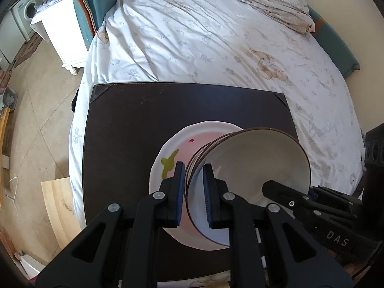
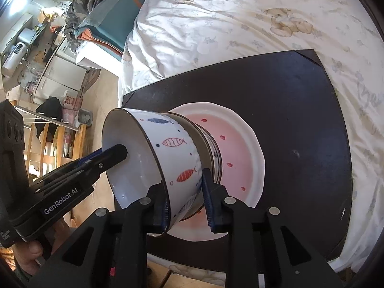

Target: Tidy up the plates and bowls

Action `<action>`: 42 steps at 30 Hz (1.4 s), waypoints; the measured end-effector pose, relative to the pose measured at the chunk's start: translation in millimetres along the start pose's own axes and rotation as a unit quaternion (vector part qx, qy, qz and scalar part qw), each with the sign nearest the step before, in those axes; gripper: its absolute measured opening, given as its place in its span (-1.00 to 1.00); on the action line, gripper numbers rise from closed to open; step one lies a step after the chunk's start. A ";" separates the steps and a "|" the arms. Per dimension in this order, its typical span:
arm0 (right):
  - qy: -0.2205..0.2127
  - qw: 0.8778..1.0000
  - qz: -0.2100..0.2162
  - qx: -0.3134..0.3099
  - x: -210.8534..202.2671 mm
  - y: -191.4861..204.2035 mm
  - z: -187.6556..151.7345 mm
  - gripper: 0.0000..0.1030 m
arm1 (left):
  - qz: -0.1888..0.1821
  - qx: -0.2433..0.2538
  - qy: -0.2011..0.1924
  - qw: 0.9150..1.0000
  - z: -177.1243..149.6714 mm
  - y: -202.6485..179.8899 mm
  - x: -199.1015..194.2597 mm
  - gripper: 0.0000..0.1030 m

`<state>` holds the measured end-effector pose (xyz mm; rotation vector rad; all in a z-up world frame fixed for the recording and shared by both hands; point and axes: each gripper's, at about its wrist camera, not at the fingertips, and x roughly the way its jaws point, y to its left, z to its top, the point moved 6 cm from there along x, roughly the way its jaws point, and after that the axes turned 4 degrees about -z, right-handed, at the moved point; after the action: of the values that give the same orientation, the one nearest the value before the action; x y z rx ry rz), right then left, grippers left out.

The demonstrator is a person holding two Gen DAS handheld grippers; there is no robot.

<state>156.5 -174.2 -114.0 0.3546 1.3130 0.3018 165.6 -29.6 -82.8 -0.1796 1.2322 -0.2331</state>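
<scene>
A white bowl with fish drawings (image 2: 172,158) and a dark rim sits stacked in other bowls (image 2: 213,153) on a white plate with a pink centre (image 2: 242,144). The plate lies on a dark mat (image 2: 300,124) on the bed. My left gripper (image 1: 194,192) is shut on the left wall of the fish bowl (image 1: 252,165), one finger inside, one outside. My right gripper (image 2: 184,196) is shut on the opposite wall of the same bowl. The plate also shows in the left wrist view (image 1: 175,148), on the mat (image 1: 134,132). The lower bowls are mostly hidden.
The mat lies on a bed with a white bear-print quilt (image 1: 216,38). A white nightstand (image 1: 62,31) stands left of the bed. A wooden board (image 1: 60,206) leans by the bed's near corner. Cluttered shelves and a wooden chair (image 2: 55,139) stand on the floor at left.
</scene>
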 end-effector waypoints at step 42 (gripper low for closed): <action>0.061 0.989 0.063 0.119 21.6 -38.4 2.4 -0.50 | -0.021 -0.022 0.037 0.999 -3.8 -0.3 22.5 -0.77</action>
<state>164.5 -200.3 -148.6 0.6320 1.4537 0.2767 169.1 -36.0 -104.5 -0.2363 1.3080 -0.2514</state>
